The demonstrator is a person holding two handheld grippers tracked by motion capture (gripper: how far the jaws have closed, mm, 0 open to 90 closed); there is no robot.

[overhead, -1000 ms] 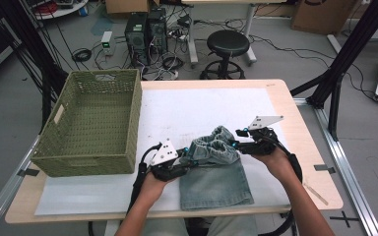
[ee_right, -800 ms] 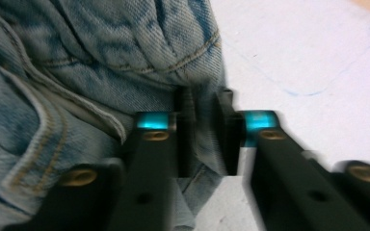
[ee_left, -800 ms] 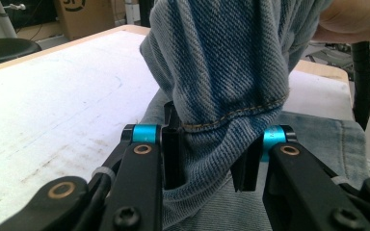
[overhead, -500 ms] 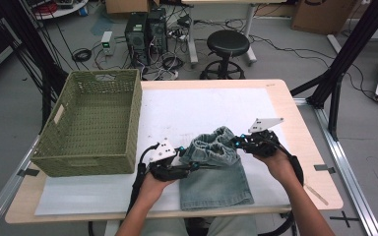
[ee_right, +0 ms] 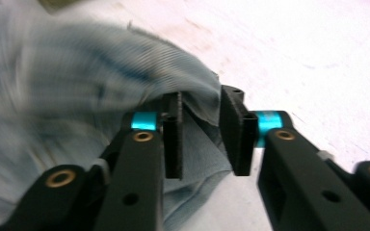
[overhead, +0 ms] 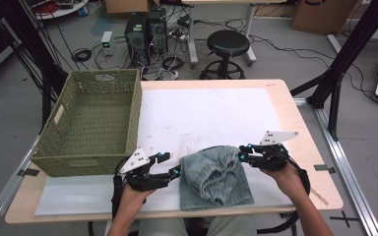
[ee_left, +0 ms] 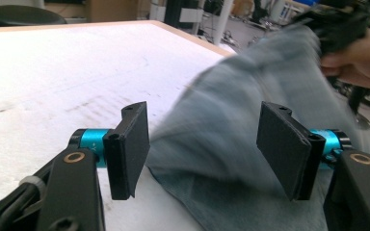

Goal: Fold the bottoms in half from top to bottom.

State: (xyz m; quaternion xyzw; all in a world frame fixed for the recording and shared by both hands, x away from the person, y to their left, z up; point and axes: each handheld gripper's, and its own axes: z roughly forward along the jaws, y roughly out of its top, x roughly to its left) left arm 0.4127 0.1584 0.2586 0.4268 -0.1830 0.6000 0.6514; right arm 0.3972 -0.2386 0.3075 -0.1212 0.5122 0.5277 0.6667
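Folded jeans (overhead: 215, 178) between both tongs — left (overhead: 176, 171), right (overhead: 241, 152) — open

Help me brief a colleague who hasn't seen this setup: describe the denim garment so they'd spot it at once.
Start at the wooden table with the white sheet on top. At its near edge, between the two hand-held grippers, lies folded light-blue denim. It is the only cloth and only blue item there; the green woven basket stands apart at far left.
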